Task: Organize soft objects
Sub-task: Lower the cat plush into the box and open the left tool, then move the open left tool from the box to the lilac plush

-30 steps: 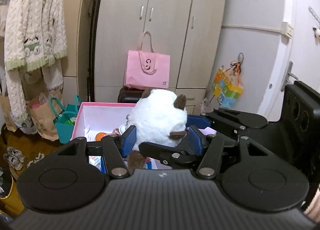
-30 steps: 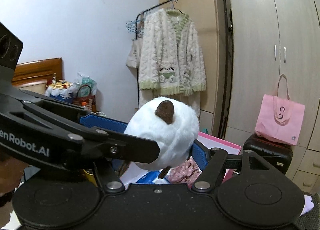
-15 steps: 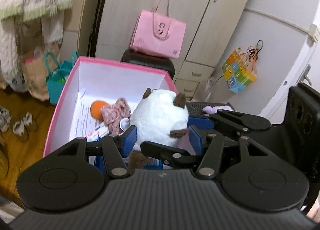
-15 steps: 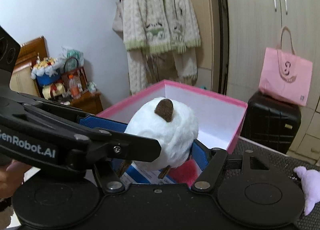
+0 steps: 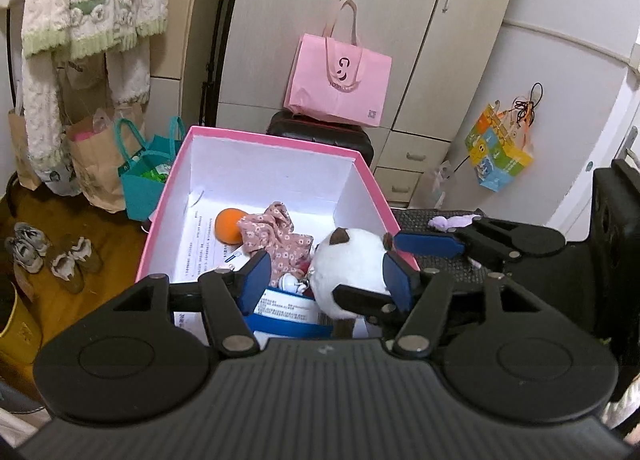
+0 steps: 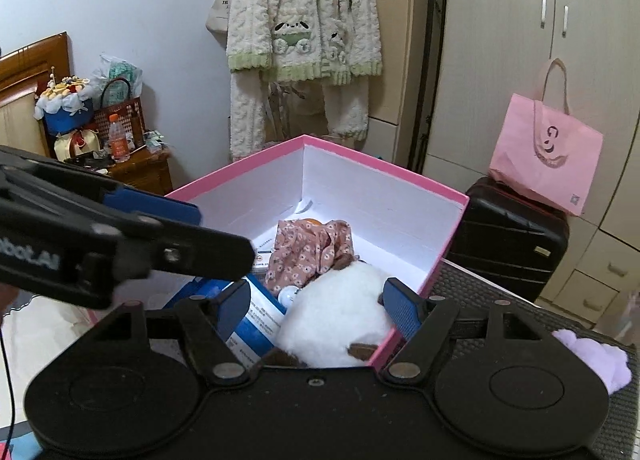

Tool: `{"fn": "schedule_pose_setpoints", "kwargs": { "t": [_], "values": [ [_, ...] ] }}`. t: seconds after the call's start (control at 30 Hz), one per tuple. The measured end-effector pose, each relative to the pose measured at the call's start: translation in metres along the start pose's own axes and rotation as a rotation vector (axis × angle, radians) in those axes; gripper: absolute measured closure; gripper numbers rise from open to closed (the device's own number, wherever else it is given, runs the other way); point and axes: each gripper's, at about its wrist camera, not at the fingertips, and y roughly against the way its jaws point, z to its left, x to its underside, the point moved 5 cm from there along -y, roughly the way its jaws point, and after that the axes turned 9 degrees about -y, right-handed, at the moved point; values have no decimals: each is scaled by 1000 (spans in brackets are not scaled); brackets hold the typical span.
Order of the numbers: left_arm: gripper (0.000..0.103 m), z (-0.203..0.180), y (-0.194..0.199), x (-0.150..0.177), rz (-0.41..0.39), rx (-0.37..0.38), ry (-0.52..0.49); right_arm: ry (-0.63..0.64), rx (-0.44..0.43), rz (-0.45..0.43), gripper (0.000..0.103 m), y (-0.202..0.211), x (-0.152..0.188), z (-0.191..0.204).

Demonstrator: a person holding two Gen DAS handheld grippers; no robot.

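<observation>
Over the pink box (image 5: 362,176), both grippers tilt down toward the same white plush toy (image 5: 350,266). Toy sits low inside the box at its near right corner, against the right wall, on top of a blue-and-white carton (image 6: 256,320) and just beside a floral pink cloth (image 5: 276,236); an orange ball (image 5: 228,225) lies further back on printed paper.

Left gripper (image 5: 326,280): jaws apart and opening. Left pad clear of the toy with a gap; right pad at the toy's flank, contact hard to call from this angle, probably just brushing. No squeeze visible in the fur.

Right gripper (image 6: 320,306): jaws apart and opening too, toy between them, fur bulging against neither pad. Looks released, toy resting on the box contents.

Key relation: toy lies straight ahead of and below both claws, within both spans, its rounded body widest across the jaws, brown ears (image 5: 340,235) pointing away toward the box's back. Neither hand is clearly nearer. Judgement: placing step about done; next move is likely backing both claws up and out without dragging fur along.

A lilac plush (image 6: 596,356) waits on the black mat (image 6: 480,292) outside the box, on the right gripper's side, so that hand is nearer to it.
</observation>
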Motion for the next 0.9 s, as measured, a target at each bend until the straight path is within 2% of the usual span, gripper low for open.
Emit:
{"fn": "schedule_pose_setpoints", "kwargs": {
  "t": [0.3,0.57,0.9],
  "values": [
    [38,-19,42,5,-9,5,-91,63,14,-28,25,40,5,17],
    [33,-41,77,15,-26,3,-183,110,-10,-34,25,80,17,30],
    [27,-80,98,29,8,60,-288,67,-50,-23,24,128,43,11]
  ]
}}
